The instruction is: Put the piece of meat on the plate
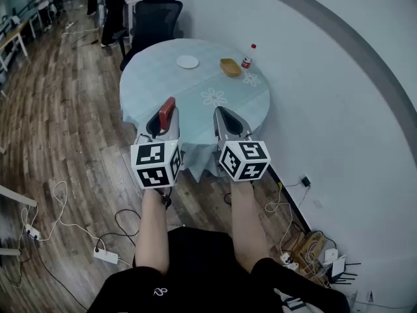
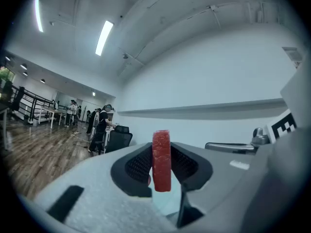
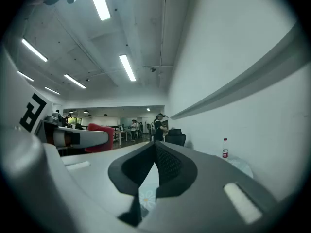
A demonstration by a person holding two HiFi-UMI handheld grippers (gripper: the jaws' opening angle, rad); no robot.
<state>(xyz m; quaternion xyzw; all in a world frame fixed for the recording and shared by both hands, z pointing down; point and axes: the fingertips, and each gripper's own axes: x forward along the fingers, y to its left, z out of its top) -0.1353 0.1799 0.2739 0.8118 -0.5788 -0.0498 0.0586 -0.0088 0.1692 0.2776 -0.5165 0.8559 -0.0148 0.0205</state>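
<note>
The red piece of meat (image 2: 161,157) stands upright (edge-on), clamped in the left gripper (image 1: 165,121); the small white plate (image 1: 187,62) lies flat, well beyond.

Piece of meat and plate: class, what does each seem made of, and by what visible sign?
Piece of meat: likely a plastic or rubber imitation, matte red; uniform colour, straight-cut edges. Plate: smooth white, ceramic or plastic; too small to tell.

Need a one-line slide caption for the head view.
Left gripper holds a flat red piece of meat, right gripper shut and empty, facing the round pale-blue-clothed table bearing a white plate.
</note>
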